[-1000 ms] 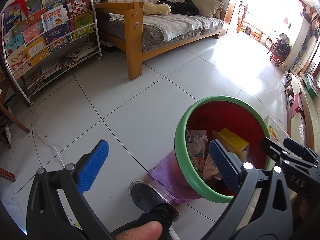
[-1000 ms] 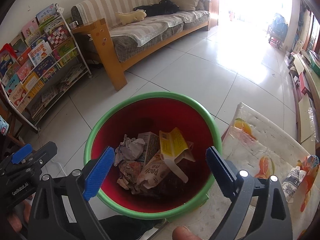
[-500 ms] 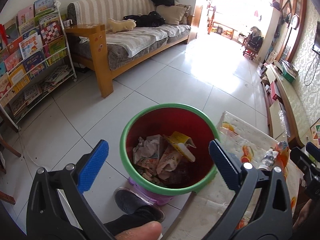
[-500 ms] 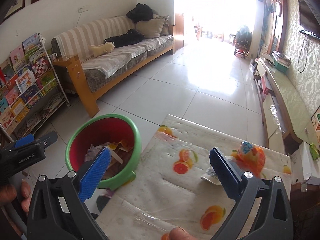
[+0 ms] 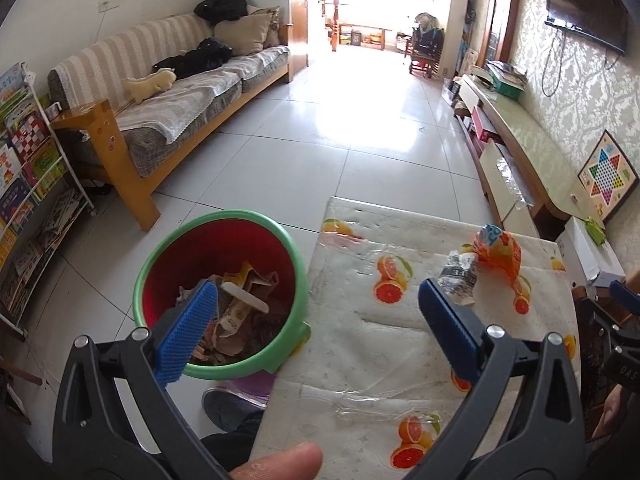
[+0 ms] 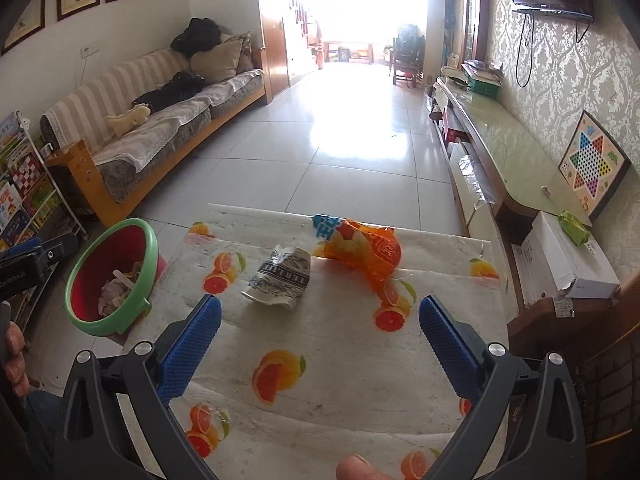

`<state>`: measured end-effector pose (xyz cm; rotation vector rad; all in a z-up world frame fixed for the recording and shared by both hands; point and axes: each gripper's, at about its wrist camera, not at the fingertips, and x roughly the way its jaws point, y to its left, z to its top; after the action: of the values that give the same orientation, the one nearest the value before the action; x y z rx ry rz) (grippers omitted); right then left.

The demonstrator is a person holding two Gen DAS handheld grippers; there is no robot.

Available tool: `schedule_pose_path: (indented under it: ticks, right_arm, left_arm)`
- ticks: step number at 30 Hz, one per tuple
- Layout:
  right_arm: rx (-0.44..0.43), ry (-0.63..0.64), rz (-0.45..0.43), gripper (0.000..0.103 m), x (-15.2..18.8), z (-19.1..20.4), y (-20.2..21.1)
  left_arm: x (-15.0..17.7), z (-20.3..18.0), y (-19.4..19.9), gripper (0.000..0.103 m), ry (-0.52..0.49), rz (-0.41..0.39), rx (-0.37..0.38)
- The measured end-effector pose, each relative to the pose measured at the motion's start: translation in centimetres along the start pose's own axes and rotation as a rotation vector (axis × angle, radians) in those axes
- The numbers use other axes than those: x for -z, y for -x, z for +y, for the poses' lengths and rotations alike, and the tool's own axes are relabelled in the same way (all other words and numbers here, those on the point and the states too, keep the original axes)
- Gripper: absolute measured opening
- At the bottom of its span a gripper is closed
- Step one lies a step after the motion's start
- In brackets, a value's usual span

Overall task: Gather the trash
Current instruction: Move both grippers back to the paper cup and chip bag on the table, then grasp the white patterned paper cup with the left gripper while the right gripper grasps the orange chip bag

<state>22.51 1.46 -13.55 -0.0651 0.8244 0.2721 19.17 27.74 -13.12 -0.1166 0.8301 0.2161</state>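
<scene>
Your table (image 6: 360, 360), under a cloth printed with orange slices, fills the lower frame in both wrist views. The red bin with a green rim (image 5: 224, 292) stands on the floor off the table's 9 o'clock edge, with crumpled paper and cartons inside. On the cloth toward 12 o'clock lies an orange wrapper (image 6: 368, 252); a crushed printed paper cup (image 6: 280, 276) sits just beside it at its 8 o'clock. Your right gripper (image 6: 320, 344) hangs spread wide and empty above the cloth, nearer you than the cup. Your left gripper (image 5: 316, 332) is also wide apart, empty, spanning bin and table edge.
</scene>
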Motion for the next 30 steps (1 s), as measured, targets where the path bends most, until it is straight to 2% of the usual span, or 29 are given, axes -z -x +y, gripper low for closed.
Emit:
schedule_pose_path:
  ticks: [3,7,18,23,30]
  right_arm:
    - [0.012,-0.028,0.002,0.095,0.2,-1.9,0.2]
    - [0.032,-0.074,-0.017,0.095,0.4,-4.4,0.7]
    - [0.071,-0.167,0.009,0.095,0.8,-9.4,-2.1]
    - [0.055,-0.125,0.018,0.095,0.4,-9.5,-4.5]
    - [0.018,-0.001,0.02,0.096,-1.0,-8.0,-9.2]
  left_arm:
    - [0.3,-2.8,-1.1,0.099,-0.052,0.03,0.051]
    - [0.6,-6.5,-3.5,0.099,-0.127,0.064,0.076]
    - [1.5,-13.3,-12.1,0.099,-0.188,0.204,0.163]
    - [1.4,-15.4,-15.6,0.099,-0.173,0.231,0.162]
    - [1.7,-15.7,-18.7,0.099,-0.142,0.256,0.146]
